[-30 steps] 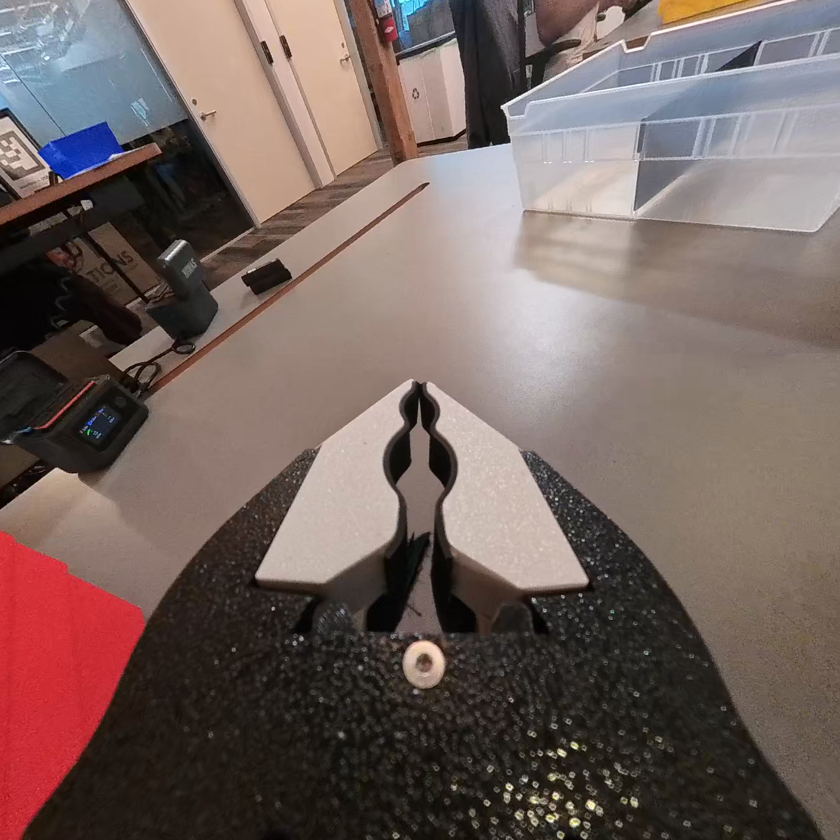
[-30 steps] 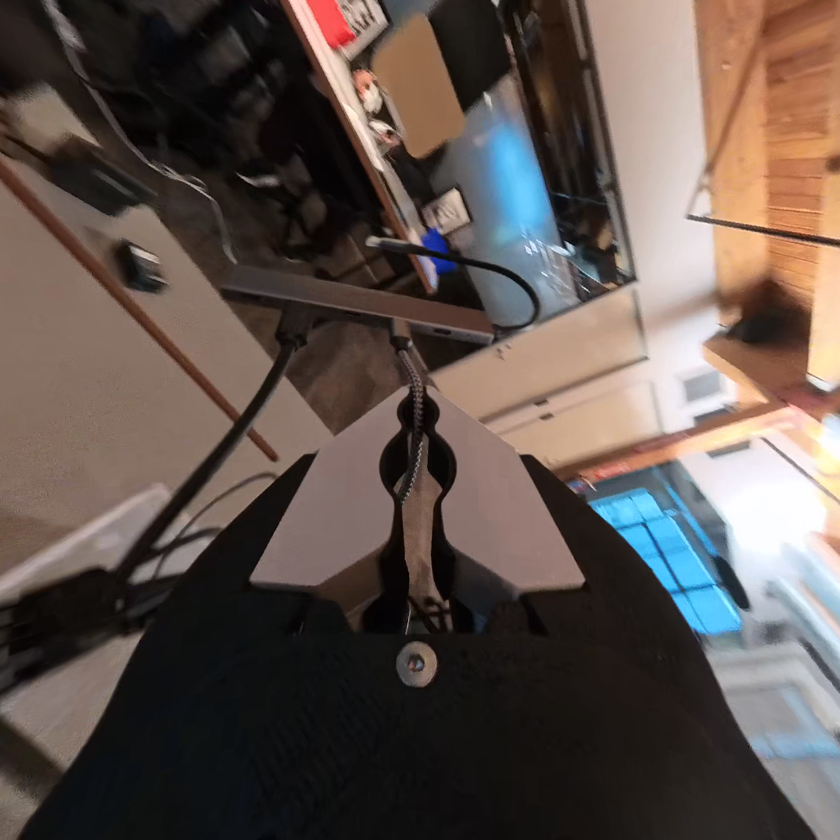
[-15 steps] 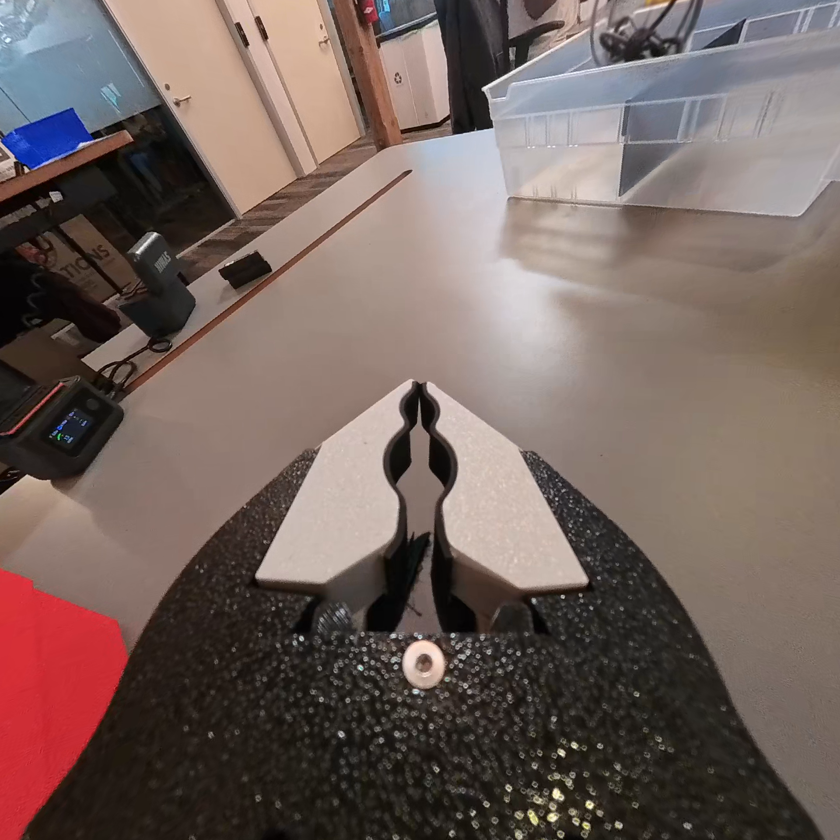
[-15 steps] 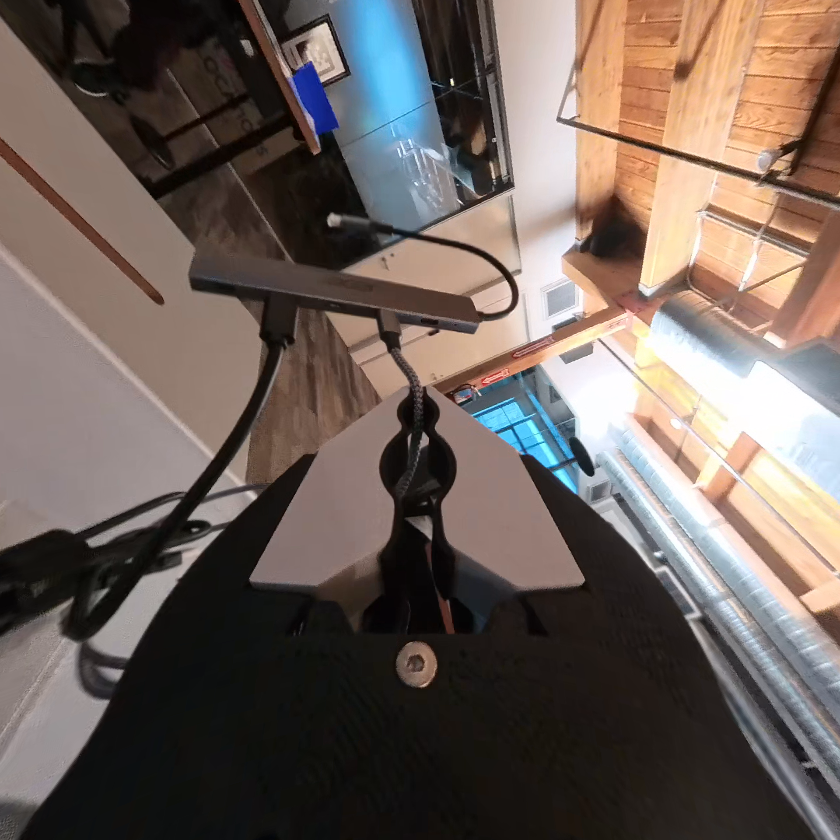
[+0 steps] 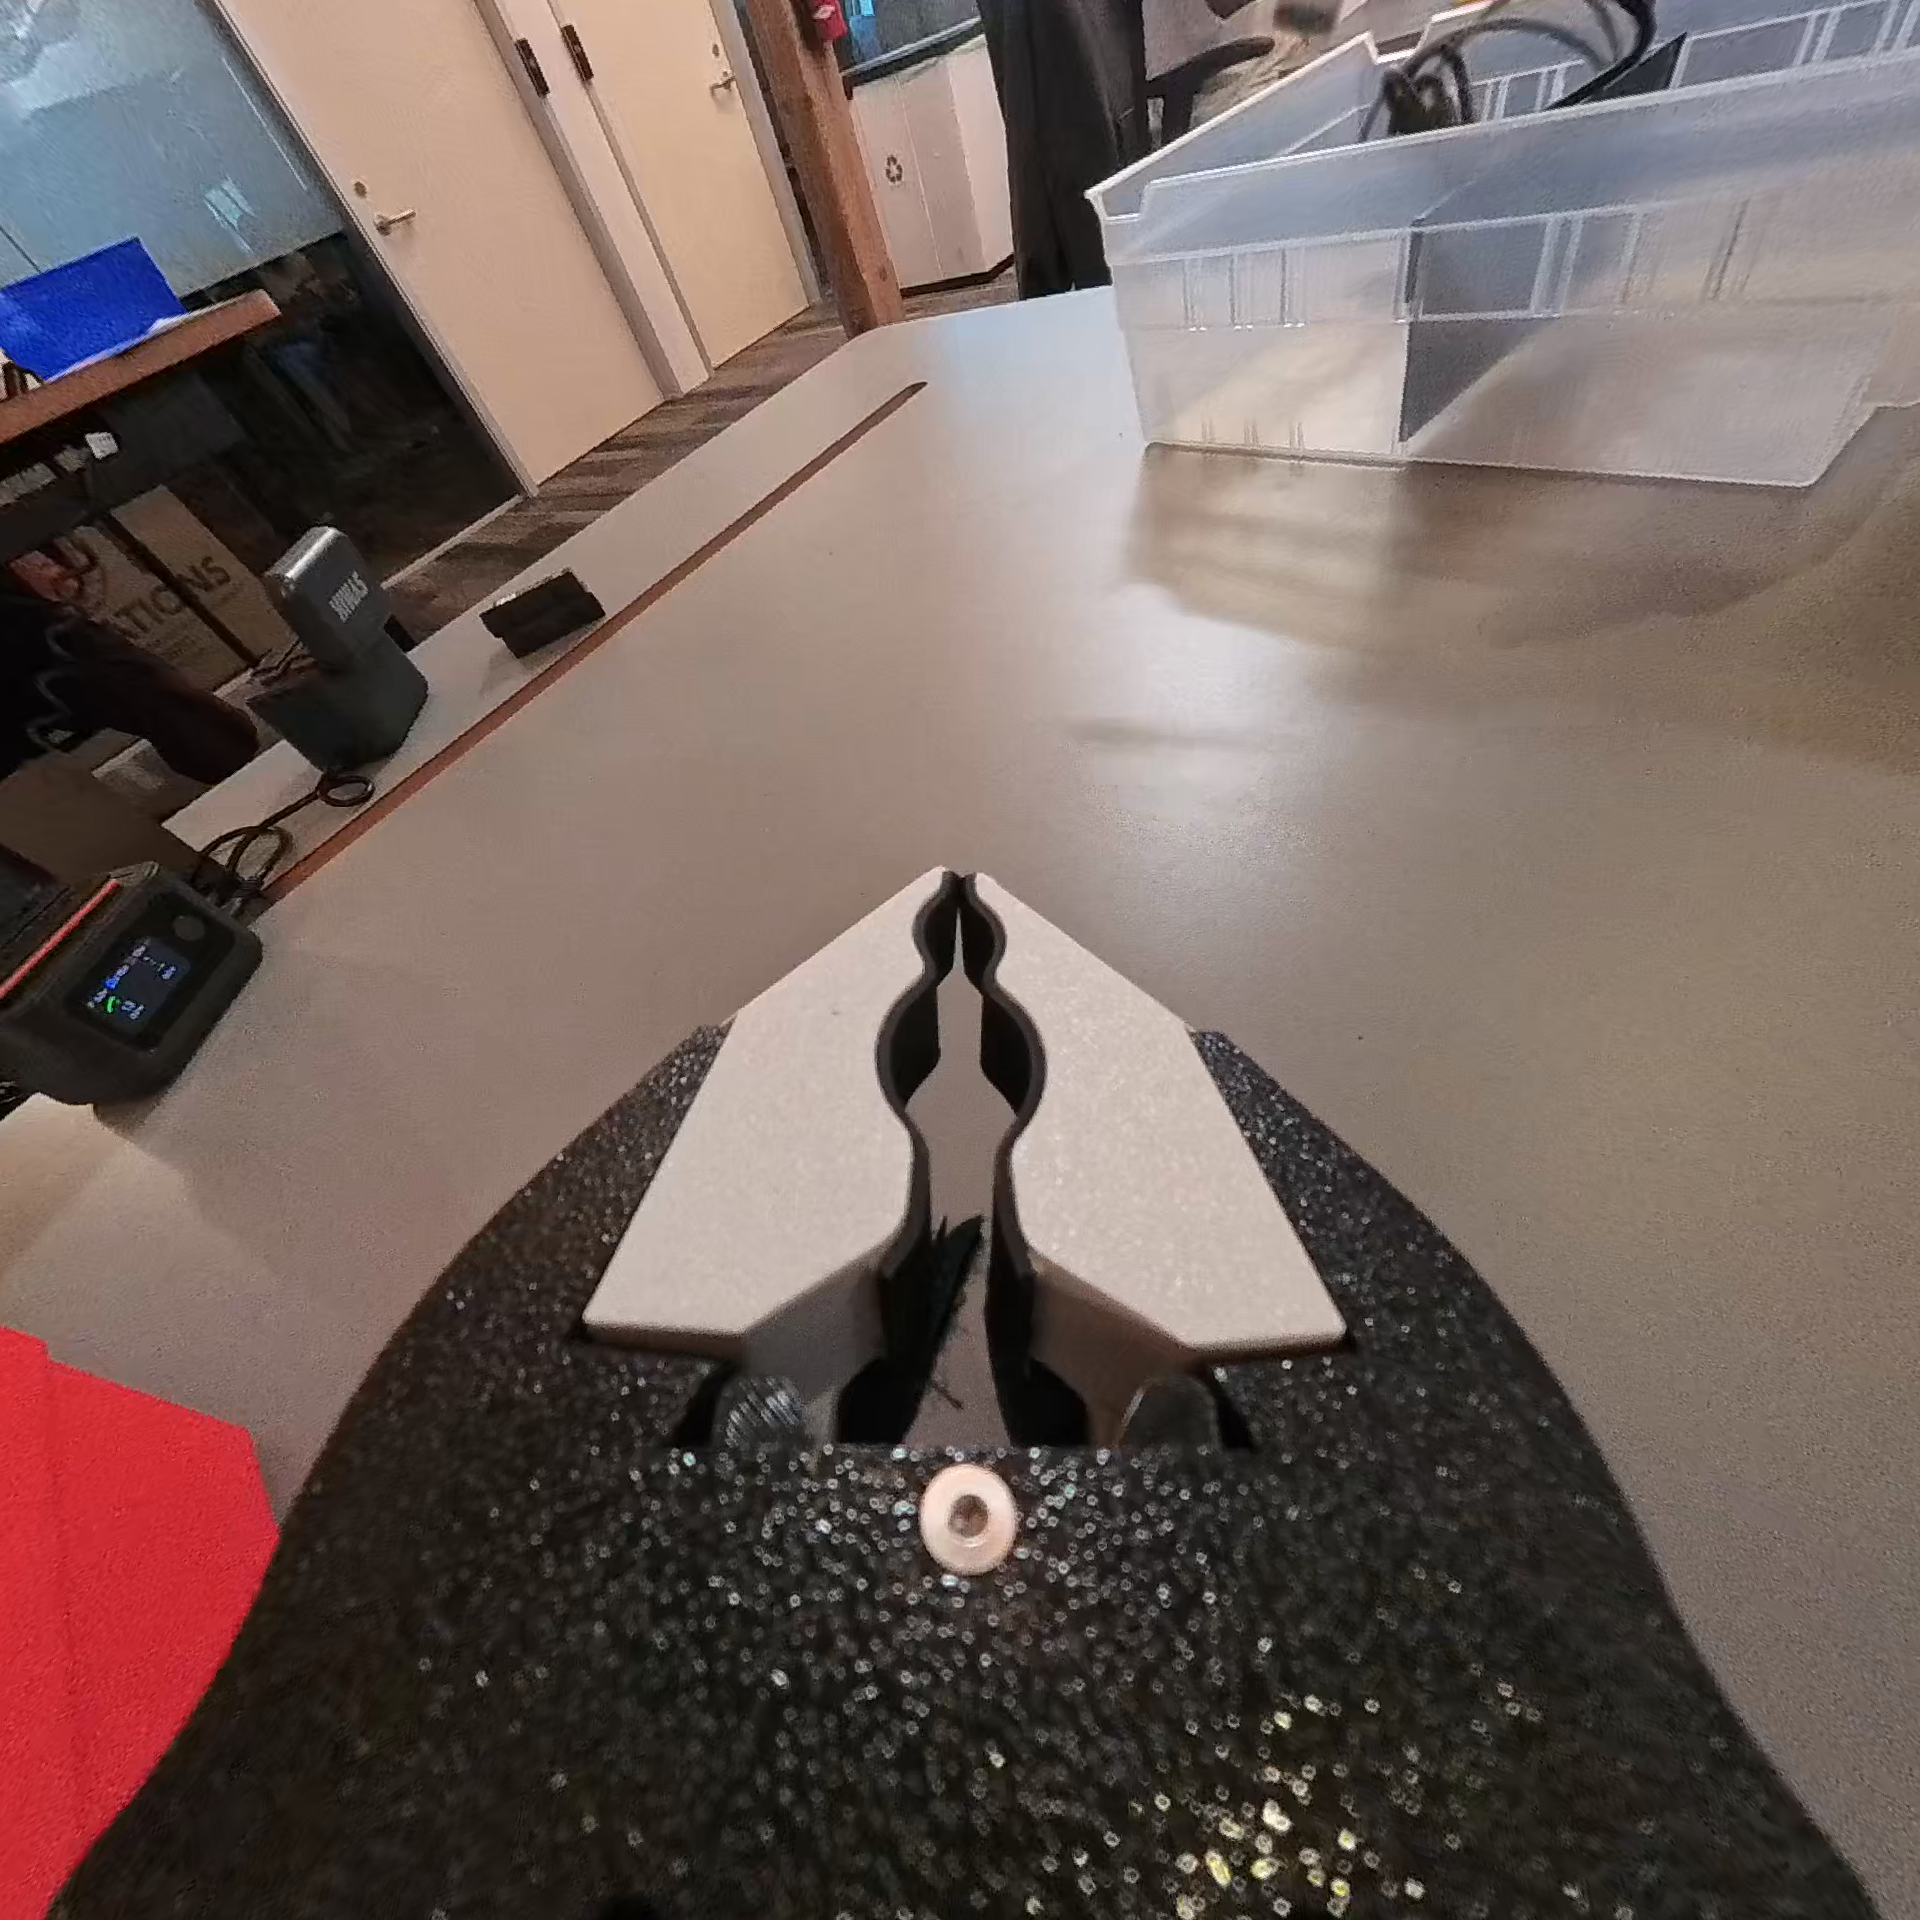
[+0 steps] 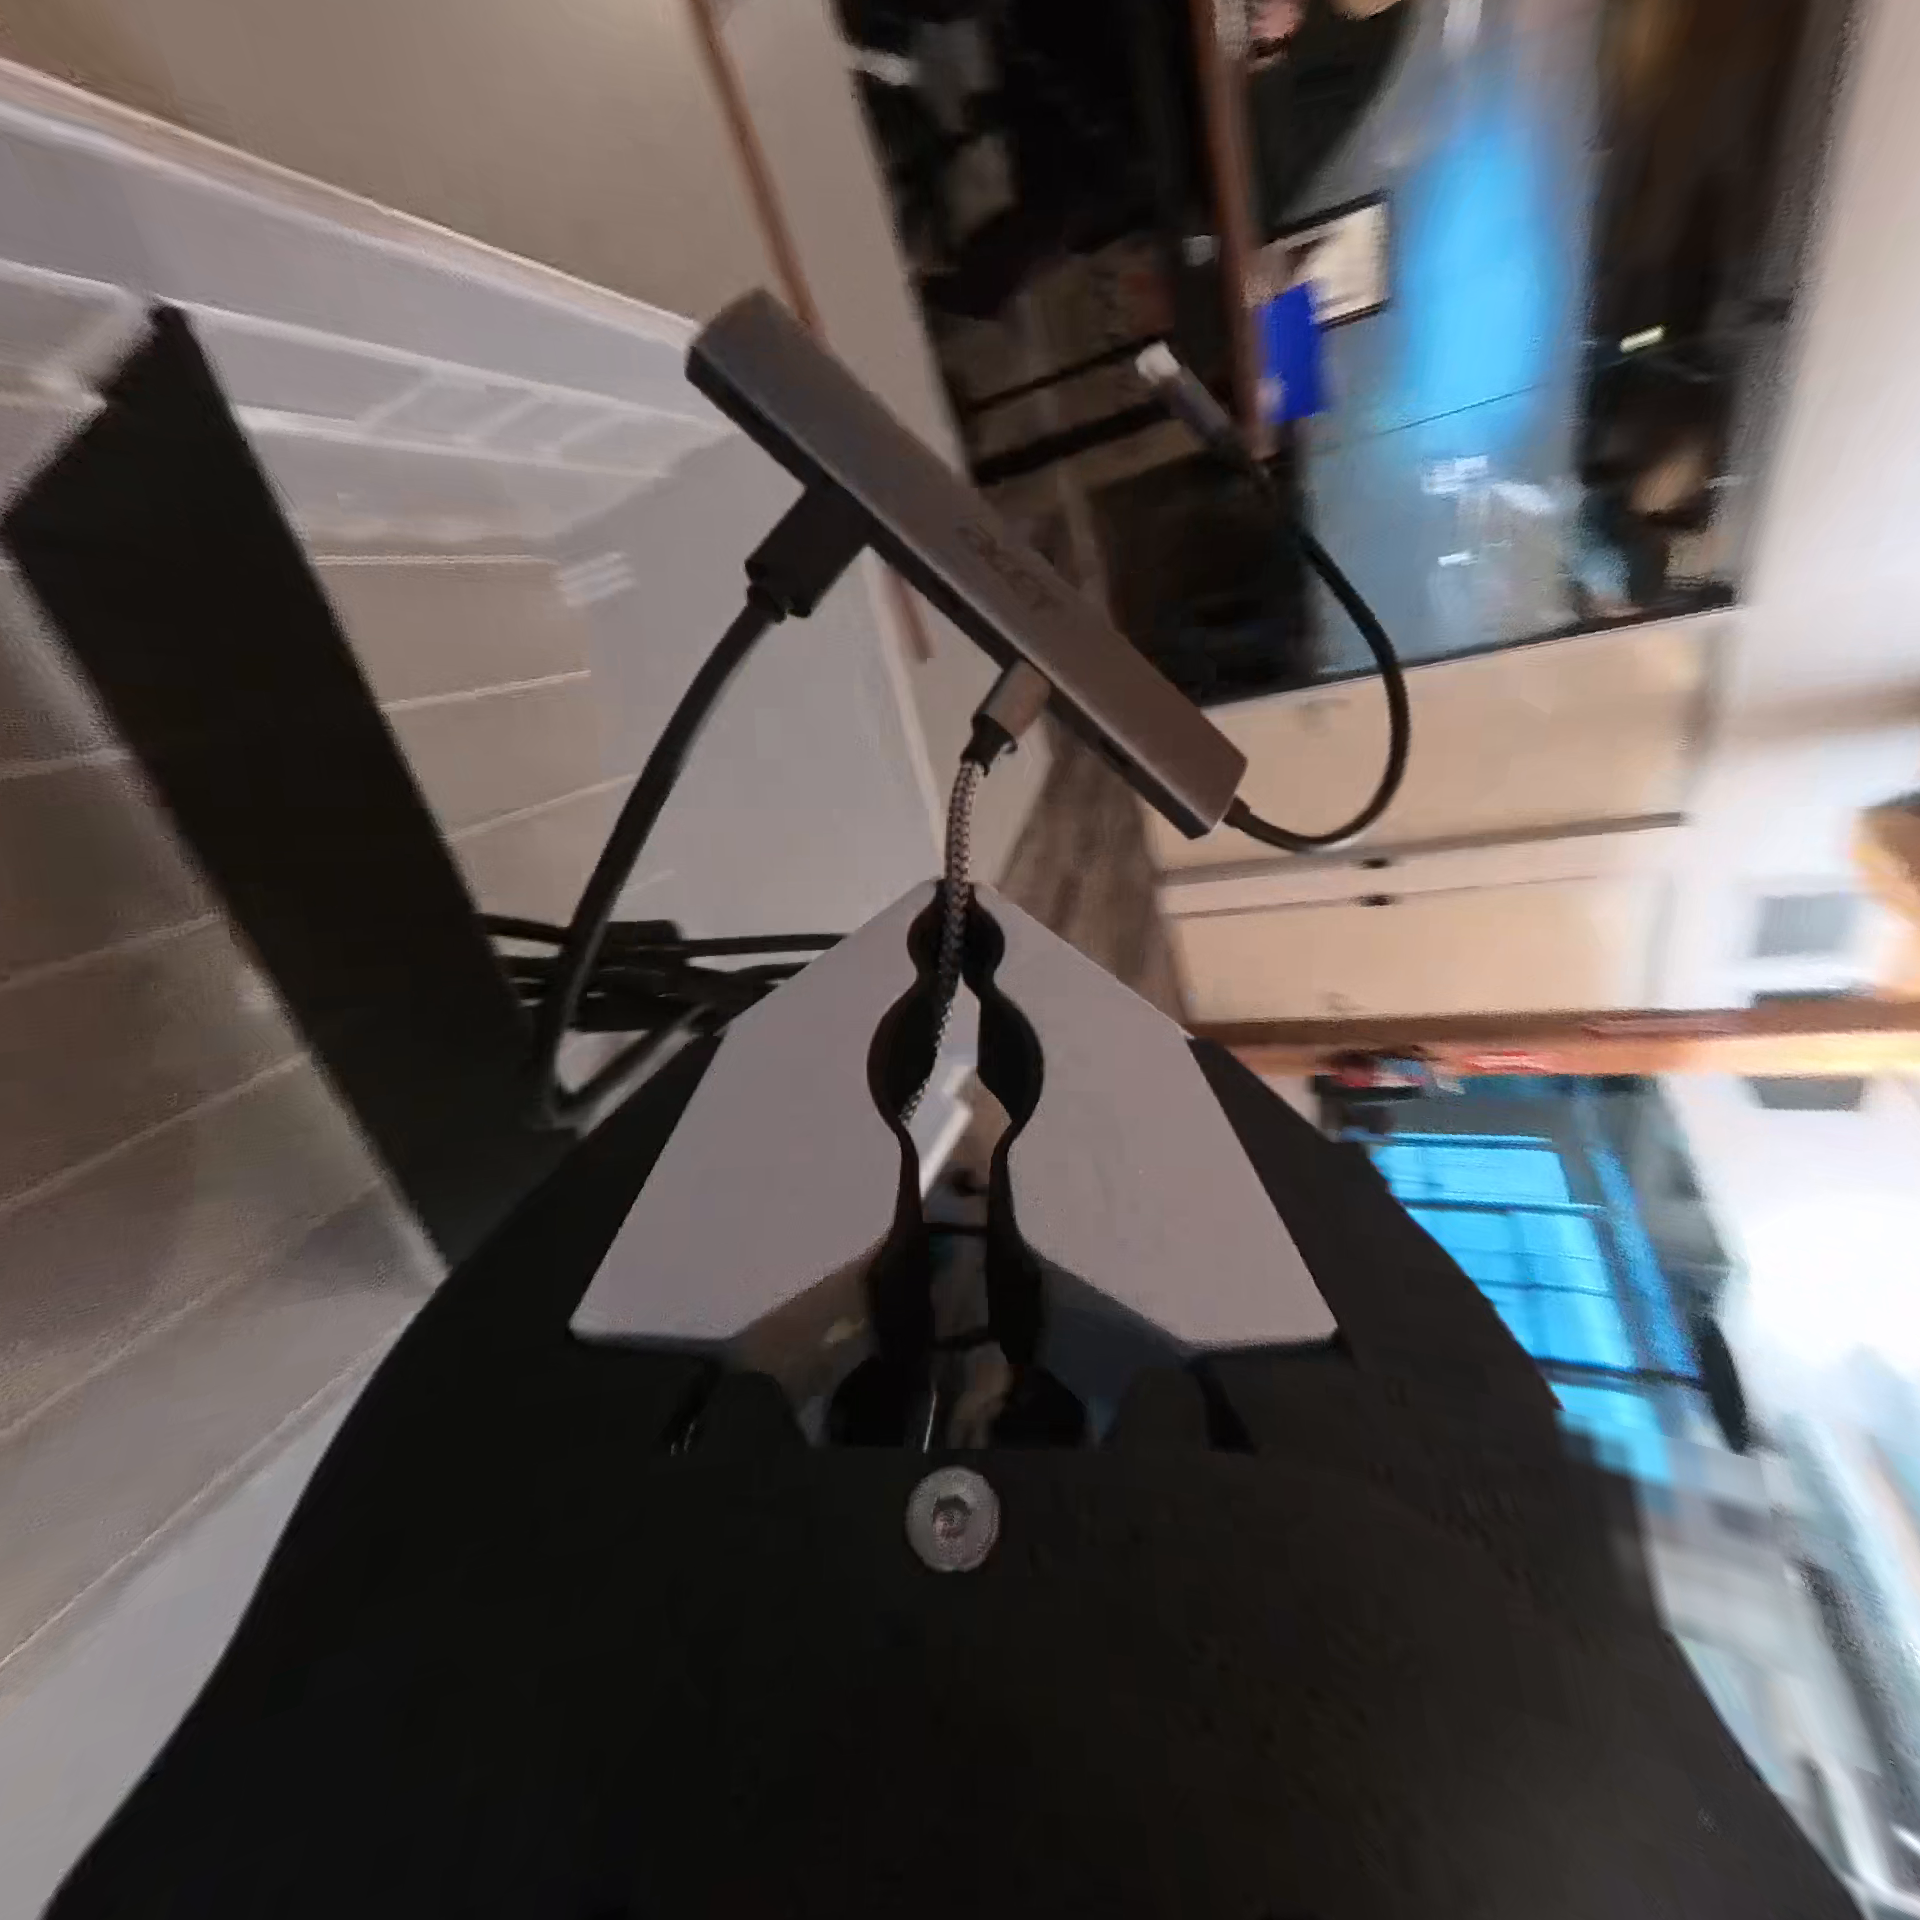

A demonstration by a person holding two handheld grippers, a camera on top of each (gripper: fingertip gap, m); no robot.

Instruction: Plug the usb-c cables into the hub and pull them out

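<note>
A clear plastic bin [image 5: 1351, 312] stands at the far right of the grey desk [image 5: 935, 675], split by dark dividers; black cables [image 5: 1455, 62] loop above its rear compartment, though which compartment they lie in cannot be told. The left hand-held gripper [image 5: 958, 883] hangs low over the bare desk, level and pointing forward, its fingers pressed together on nothing. The right hand-held gripper [image 6: 954, 894] is rolled sideways and raised beside the bin's wall, its tips pinched on the braided cable [image 6: 958, 821] just below its plug. That cable and a thicker black cable [image 6: 644, 790] are both plugged into the grey hub [image 6: 966, 551], which hangs in the air, tilted. The right view is motion-blurred, and the hub's own short lead [image 6: 1361, 707] ends in a smeared connector.
</note>
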